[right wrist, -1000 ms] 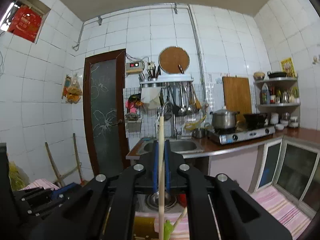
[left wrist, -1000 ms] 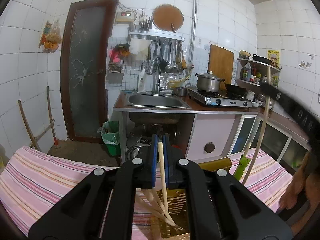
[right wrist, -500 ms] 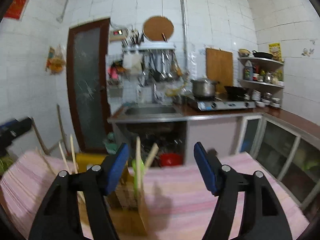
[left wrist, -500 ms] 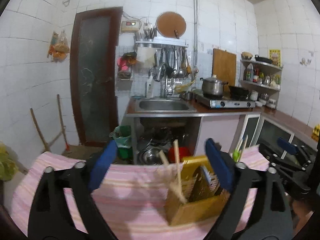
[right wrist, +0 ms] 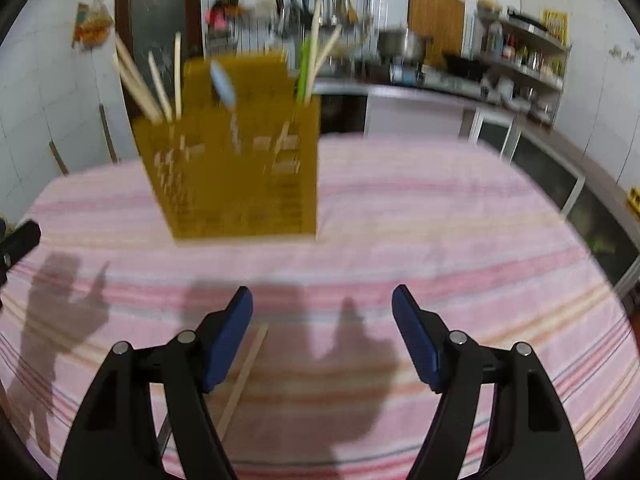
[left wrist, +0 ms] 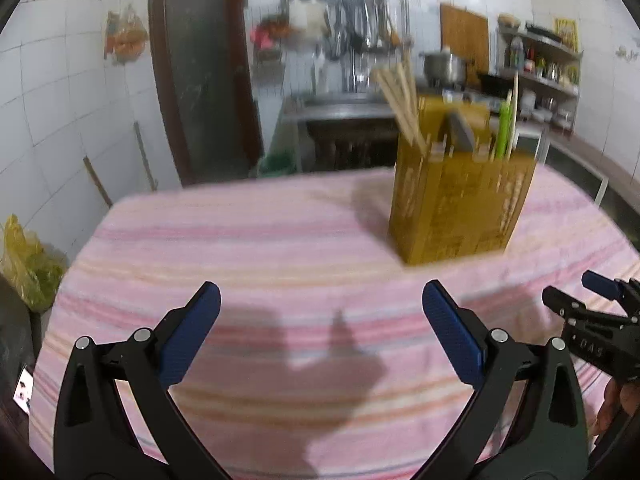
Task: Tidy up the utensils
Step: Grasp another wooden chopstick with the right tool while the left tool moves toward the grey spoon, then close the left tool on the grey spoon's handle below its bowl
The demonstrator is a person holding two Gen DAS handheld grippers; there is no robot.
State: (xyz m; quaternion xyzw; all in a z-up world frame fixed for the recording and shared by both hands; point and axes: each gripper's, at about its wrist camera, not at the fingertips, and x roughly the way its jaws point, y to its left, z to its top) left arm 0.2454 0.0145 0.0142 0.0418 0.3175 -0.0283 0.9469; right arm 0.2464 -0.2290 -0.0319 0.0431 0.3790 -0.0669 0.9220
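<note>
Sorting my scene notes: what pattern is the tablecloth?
Pink tablecloth with pale horizontal stripes; clearest in the left wrist view.

holder (right wrist: 240, 176): motion-blurred, slot pattern unreadable
utensils in holder: smeared, grey one (right wrist: 224, 84) can't be identified
chopstick (right wrist: 244, 376) on cloth: lower end hidden behind right gripper's left finger
right gripper (left wrist: 600, 320), left view: cut off by frame edge
counter shelves (left wrist: 540, 60): items too small, blurred
</note>
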